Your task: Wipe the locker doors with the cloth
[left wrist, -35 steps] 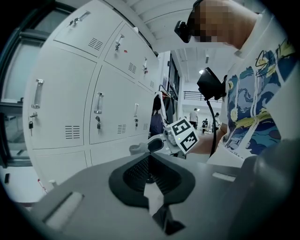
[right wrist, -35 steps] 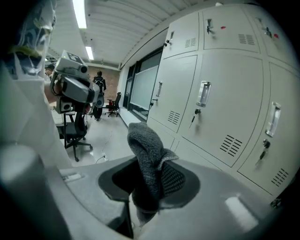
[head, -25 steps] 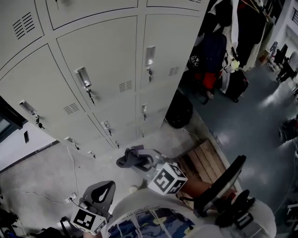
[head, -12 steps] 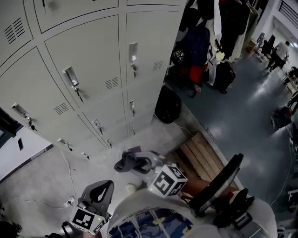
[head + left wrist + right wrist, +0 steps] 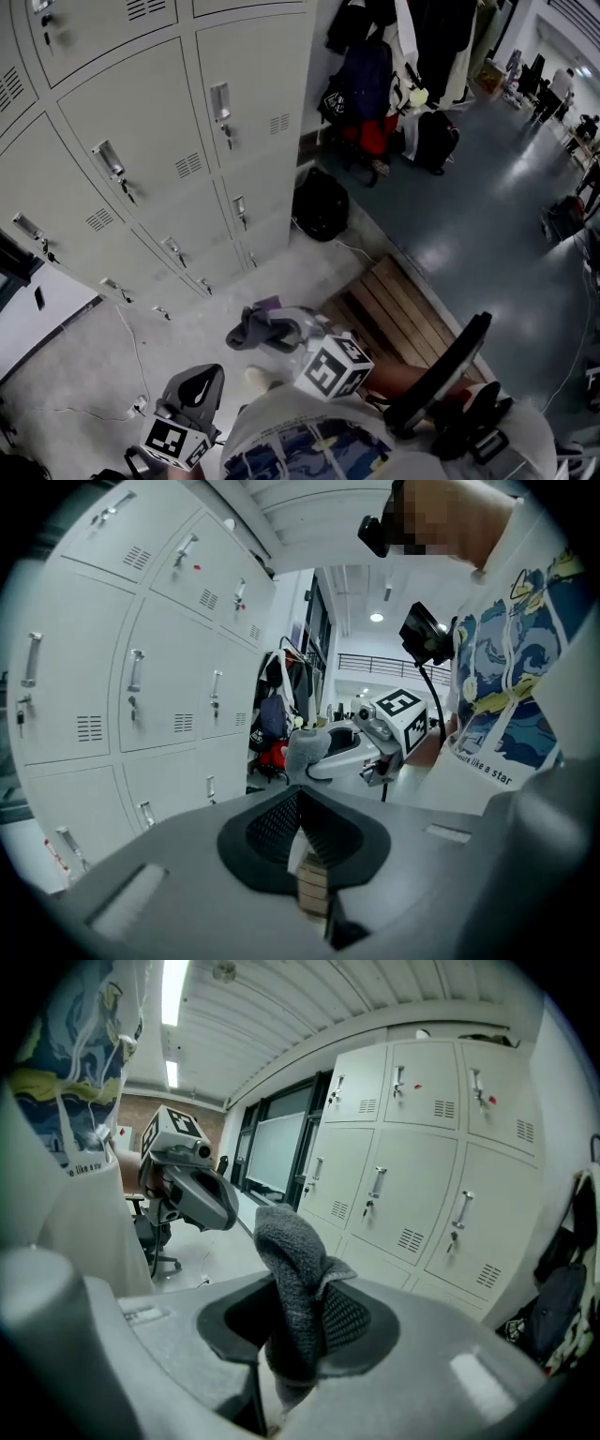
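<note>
1. The lockers point(image 5: 141, 131) are the biggest thing. They are pale. Each door has a handle and a small vent, and every door I can see is closed.
2. The floor point(image 5: 84, 366) under them is grey.
3. Dark coats point(image 5: 441, 37) hang just to the right of the lockers. A black bag point(image 5: 321, 204) sits on the floor by the lockers' corner.
4. A wooden bench point(image 5: 398, 311) is near my legs, on my right.
5. My right claw point(image 5: 284, 330) is out in front of me, low down. It is pinching the cloth.
6. The cloth point(image 5: 292, 1288) is dark grey and fuzzy. It sticks up out of that claw and folds over at the top. It is in the air above the floor, well apart from the lockers, and touches no door.
7. My left claw point(image 5: 302, 836) is low on my left, close to my body. Its jaws are pressed together and hold nothing.
</note>
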{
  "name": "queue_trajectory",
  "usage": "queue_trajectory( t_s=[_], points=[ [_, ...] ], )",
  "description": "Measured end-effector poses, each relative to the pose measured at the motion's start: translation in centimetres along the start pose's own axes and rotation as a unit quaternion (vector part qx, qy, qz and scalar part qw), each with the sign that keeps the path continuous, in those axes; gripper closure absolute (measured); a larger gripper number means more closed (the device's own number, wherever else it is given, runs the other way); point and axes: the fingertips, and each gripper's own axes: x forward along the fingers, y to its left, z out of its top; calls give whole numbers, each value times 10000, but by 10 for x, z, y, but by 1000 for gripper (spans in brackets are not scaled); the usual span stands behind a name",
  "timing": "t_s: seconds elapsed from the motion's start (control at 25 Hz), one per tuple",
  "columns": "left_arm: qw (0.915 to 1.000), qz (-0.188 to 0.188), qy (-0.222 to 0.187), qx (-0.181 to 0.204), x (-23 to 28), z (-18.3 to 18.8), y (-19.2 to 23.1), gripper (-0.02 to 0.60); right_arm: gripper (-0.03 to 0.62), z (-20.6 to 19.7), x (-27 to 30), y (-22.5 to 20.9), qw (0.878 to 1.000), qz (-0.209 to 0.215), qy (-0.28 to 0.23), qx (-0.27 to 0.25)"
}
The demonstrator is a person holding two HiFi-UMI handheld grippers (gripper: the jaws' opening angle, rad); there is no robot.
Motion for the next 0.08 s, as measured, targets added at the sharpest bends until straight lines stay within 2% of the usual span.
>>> queue_trajectory(
  t_s=[0.08],
  points=[
    [9999,-56,16,122,13,3,-25,578,482,-14,-25,4,10000,-33,20,61]
  ],
)
